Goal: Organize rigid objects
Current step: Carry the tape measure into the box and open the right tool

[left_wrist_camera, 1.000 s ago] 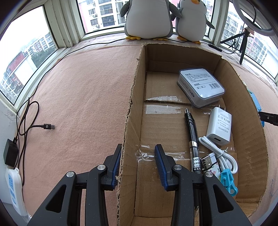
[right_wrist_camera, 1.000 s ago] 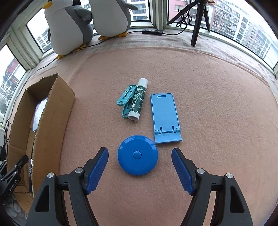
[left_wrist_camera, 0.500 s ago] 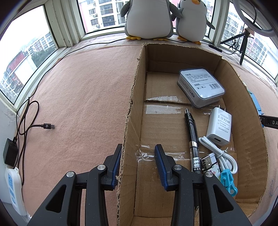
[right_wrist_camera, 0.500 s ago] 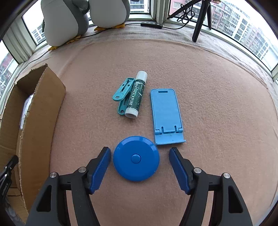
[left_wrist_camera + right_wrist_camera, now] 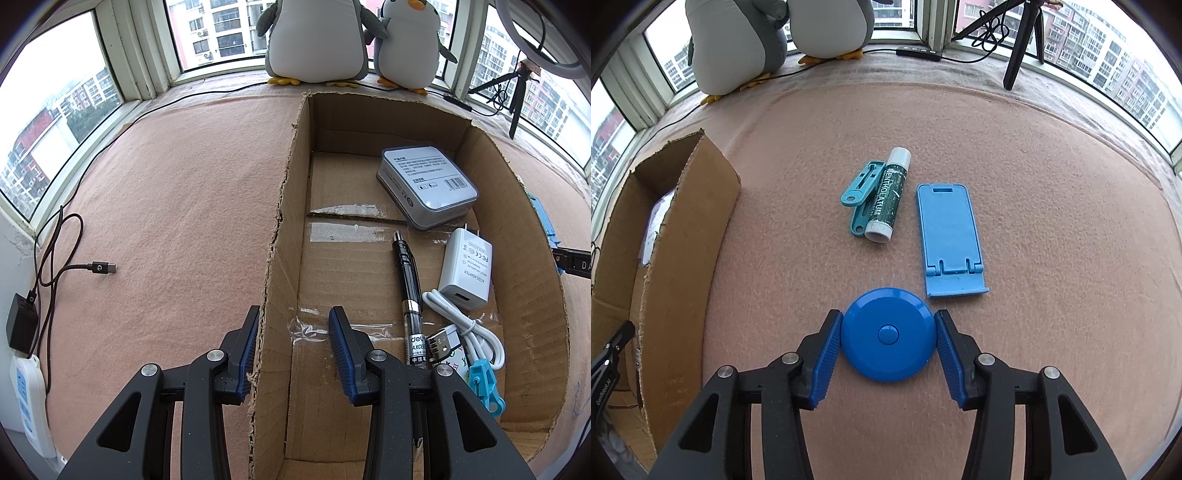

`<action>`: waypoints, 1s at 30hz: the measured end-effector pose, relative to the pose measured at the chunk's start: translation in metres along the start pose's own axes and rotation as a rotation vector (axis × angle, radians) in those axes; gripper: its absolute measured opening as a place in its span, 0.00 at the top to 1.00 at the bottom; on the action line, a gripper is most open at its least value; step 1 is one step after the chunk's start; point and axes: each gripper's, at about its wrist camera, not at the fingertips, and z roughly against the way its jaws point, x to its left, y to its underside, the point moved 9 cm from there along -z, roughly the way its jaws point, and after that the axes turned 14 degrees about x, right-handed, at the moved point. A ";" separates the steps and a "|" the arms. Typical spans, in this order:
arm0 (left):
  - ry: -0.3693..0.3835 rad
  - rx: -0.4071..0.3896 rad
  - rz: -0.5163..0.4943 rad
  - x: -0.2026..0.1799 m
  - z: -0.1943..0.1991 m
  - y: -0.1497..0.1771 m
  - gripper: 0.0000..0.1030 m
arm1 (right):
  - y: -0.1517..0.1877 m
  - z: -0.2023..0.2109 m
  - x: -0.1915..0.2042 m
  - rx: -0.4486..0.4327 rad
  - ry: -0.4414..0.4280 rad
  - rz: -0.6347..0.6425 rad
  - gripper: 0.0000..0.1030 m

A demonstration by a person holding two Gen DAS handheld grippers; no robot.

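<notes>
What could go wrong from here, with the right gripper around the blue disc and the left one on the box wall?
The right gripper has been closing on the round blue disc; its curved, smooth rim could slip from the pads. The left gripper pinches only the thin, torn box wall, which may bend or tear.

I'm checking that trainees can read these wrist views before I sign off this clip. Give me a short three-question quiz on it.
1. True or false: the lip balm stick lies inside the cardboard box.
2. What sits between the right gripper's fingers? A) blue round tape measure B) scissors C) nothing
3. Which item touches the lip balm stick?

Key
1. False: it lies outside the box, on the pink cloth.
2. A: the jaws have just been closing, and both pads meet its rim.
3. The teal clip.
</notes>
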 end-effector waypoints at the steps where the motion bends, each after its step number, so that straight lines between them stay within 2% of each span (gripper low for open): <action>1: 0.000 0.000 0.000 0.000 0.000 0.000 0.62 | 0.002 0.001 -0.001 0.000 -0.008 -0.004 0.55; 7: 0.000 0.000 0.000 0.000 0.000 0.000 0.62 | 0.014 0.008 -0.001 -0.008 -0.057 -0.021 0.55; 12: 0.000 -0.001 0.000 0.000 0.000 0.000 0.62 | 0.024 0.032 0.009 -0.052 -0.114 -0.022 0.55; 23: 0.001 -0.001 0.002 0.000 0.000 0.000 0.62 | 0.031 0.092 0.083 -0.162 -0.196 0.137 0.55; 30: 0.002 -0.002 0.004 0.000 0.000 0.000 0.62 | 0.029 0.100 0.129 -0.178 -0.217 0.229 0.55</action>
